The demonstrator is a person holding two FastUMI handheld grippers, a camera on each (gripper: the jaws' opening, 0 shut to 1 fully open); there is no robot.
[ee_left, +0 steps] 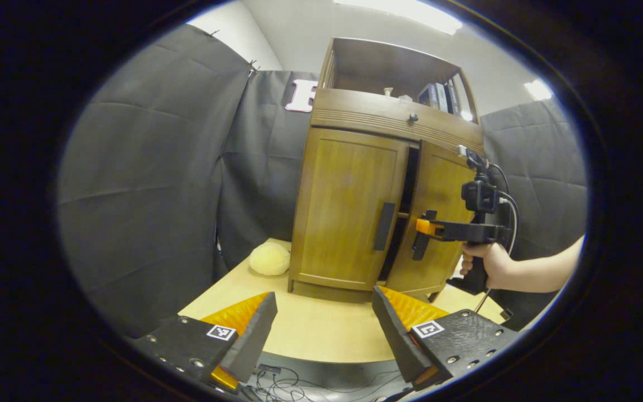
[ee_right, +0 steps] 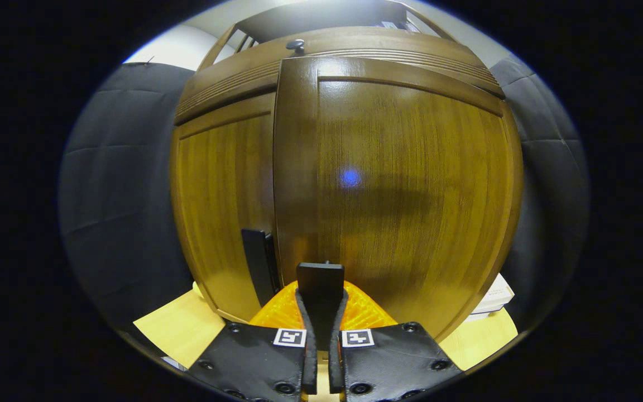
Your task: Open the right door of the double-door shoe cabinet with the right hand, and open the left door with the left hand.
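Jaws of my right gripper are pressed together on the dark handle of the right door, both fingers pinching it from either side; in the left gripper view that same gripper sits on the handle with a hand around its grip. That door stands slightly ajar, its inner edge swung out from the shoe cabinet so a dark gap shows between the two doors. My left gripper has its jaws spread wide, holding nothing, hovering low over the counter and well apart from the cabinet front. The left door lies flush and closed, its own dark handle untouched near its inner edge. A small knob sits on the band above the doors, and what look like books stand on the open shelf on top, though they are too small to be sure. A pale yellow soft lump rests on the counter just beside the cabinet's left corner
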